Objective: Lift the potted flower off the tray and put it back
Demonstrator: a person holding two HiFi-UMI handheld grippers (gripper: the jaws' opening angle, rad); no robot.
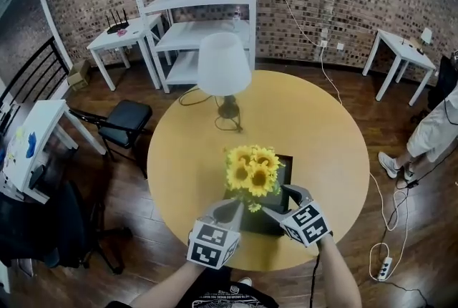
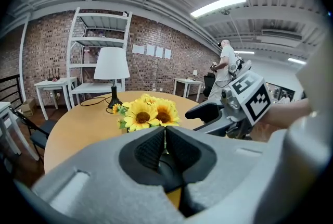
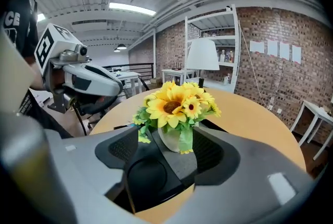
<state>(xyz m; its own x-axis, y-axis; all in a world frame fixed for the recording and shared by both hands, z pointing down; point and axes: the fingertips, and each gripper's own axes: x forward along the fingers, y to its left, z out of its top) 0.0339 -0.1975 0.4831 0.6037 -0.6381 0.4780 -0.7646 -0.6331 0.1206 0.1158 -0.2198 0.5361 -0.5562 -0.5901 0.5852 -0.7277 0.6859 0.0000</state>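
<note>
A potted flower (image 1: 251, 170), yellow sunflowers in a small white pot (image 3: 169, 139), stands on a black tray (image 1: 283, 162) on the round wooden table (image 1: 315, 127). My right gripper (image 1: 278, 200) is open at the tray's near right. In the right gripper view its jaws (image 3: 169, 133) stand on either side of the pot, with a gap on each side. My left gripper (image 1: 235, 208) is at the tray's near left edge. Its pads (image 2: 156, 146) are together with nothing between them, and they point at the flowers (image 2: 148, 111). The right gripper (image 2: 208, 112) shows beside them.
A white-shaded lamp (image 1: 224, 65) stands on the table's far side, its cord trailing off the edge. Beyond are a white shelf unit (image 1: 207, 6), white side tables (image 1: 122, 38), a black chair (image 1: 126, 120) at left, and a person (image 1: 436, 129) standing at right.
</note>
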